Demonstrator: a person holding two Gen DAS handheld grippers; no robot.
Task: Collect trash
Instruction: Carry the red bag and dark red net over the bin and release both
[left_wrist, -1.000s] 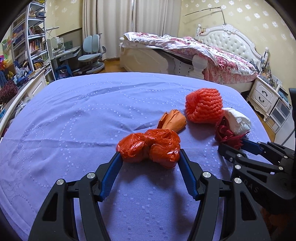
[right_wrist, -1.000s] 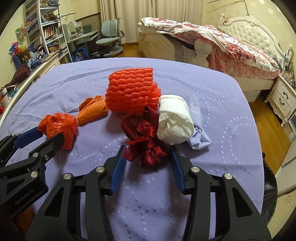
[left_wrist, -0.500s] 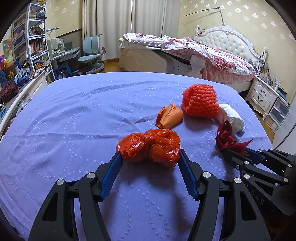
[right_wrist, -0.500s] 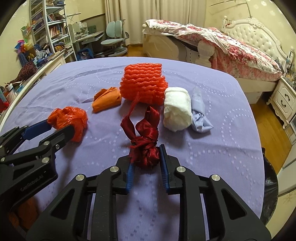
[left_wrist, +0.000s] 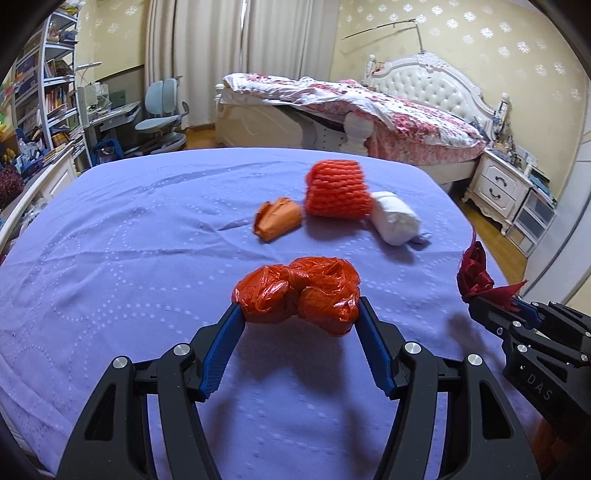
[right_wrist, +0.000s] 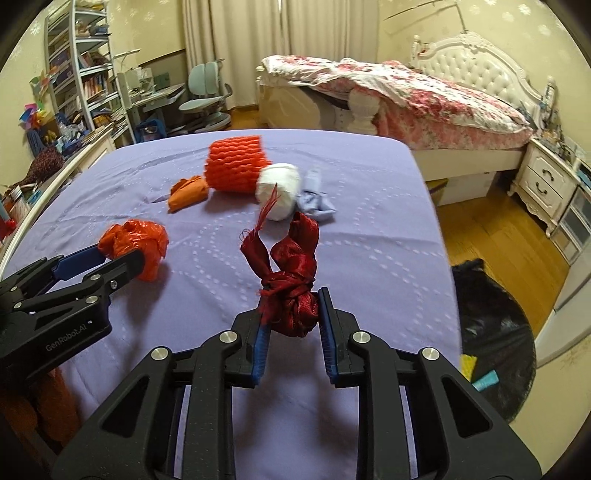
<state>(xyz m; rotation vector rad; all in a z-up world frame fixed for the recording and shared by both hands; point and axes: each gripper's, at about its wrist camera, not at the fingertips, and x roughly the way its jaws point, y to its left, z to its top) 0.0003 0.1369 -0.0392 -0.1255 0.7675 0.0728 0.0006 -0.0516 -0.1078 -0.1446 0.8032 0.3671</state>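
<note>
My left gripper is shut on a crumpled red plastic bag, held just above the purple table; the bag also shows in the right wrist view. My right gripper is shut on a knotted dark red ribbon, lifted off the table near its right edge; the ribbon also shows in the left wrist view. An orange foam net, an orange paper wad, a white tissue roll and a pale blue scrap lie further back.
A black trash bag stands open on the floor to the right of the table, with bits of rubbish inside. A bed, a nightstand and a desk with chair stand behind the table.
My right gripper closed on the dark red ribbon, lifted it and pulled it back toward the table's right edge. My left gripper kept the red bag and drew back a little.
</note>
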